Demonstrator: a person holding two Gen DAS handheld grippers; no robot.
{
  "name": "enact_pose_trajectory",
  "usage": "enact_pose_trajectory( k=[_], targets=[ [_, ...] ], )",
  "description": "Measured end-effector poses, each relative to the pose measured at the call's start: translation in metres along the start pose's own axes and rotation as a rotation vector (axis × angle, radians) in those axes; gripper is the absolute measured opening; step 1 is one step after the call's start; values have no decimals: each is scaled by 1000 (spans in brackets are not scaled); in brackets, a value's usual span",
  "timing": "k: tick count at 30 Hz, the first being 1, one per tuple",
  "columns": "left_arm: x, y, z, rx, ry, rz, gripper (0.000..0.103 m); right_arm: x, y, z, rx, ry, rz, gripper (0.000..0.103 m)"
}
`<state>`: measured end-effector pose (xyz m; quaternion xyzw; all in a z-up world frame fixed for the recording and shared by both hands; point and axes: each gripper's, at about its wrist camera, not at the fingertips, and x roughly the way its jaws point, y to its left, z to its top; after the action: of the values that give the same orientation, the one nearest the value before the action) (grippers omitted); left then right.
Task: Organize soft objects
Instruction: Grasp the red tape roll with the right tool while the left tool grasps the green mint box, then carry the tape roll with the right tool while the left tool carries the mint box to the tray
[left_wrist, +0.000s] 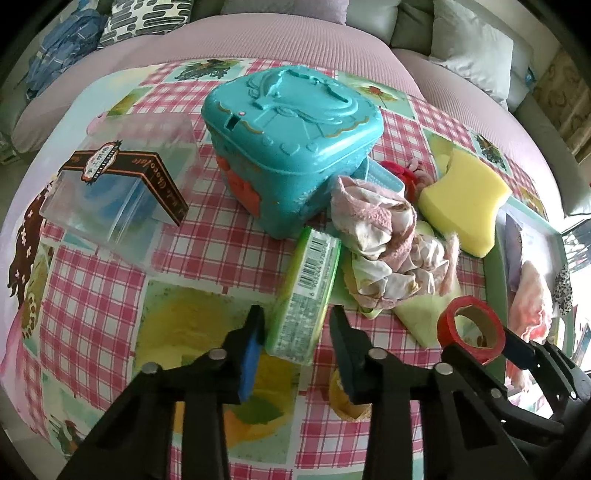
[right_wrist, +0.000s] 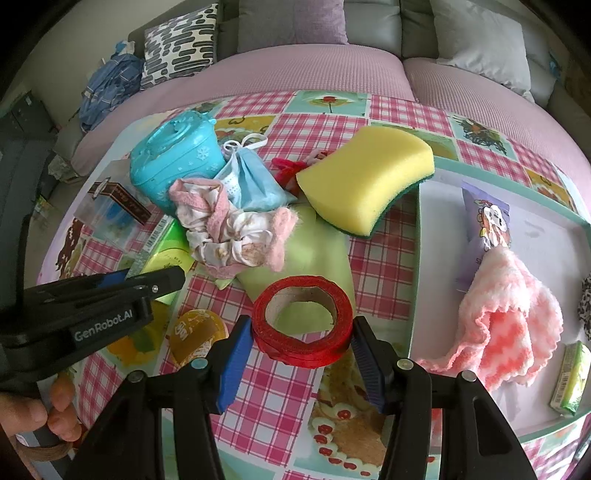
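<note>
A crumpled pink and white cloth (left_wrist: 384, 243) (right_wrist: 229, 236) lies mid-table beside a yellow sponge (left_wrist: 461, 199) (right_wrist: 365, 184) and a blue face mask (right_wrist: 251, 181). A pink fluffy towel (right_wrist: 506, 310) lies in the white tray (right_wrist: 546, 236). My right gripper (right_wrist: 301, 334) (left_wrist: 476, 343) is closed on a red tape roll (right_wrist: 303, 321) (left_wrist: 469, 328), pads touching both sides. My left gripper (left_wrist: 295, 325) (right_wrist: 162, 284) is open around the near end of a green packet (left_wrist: 306, 291) (right_wrist: 166, 247), pads apart from it.
A teal plastic case (left_wrist: 291, 136) (right_wrist: 173, 155) and a clear box with a brown band (left_wrist: 122, 184) stand at the left. A light green sheet (right_wrist: 314, 251) lies under the cloth. A second green packet (right_wrist: 572, 376) sits in the tray. A sofa with cushions (right_wrist: 303, 66) runs behind.
</note>
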<state>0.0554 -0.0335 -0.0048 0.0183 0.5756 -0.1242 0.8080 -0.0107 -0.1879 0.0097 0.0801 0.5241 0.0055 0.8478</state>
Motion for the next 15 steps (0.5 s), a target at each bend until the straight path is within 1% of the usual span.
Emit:
enact_pose_trajectory(
  k=[2, 5, 10, 15],
  targets=[
    [2, 0, 1, 1, 4, 5, 30, -1, 0, -1, 1, -1, 0, 57],
    [3, 0, 0, 15, 1, 8, 28, -1, -1, -1, 6, -3, 1, 57],
    [1, -4, 1, 36, -9, 12, 26, -5, -2, -1, 9, -13, 4, 57],
    [-9, -4, 2, 42, -38, 31, 23, -8, -3, -2, 13, -21, 5, 57]
  ],
)
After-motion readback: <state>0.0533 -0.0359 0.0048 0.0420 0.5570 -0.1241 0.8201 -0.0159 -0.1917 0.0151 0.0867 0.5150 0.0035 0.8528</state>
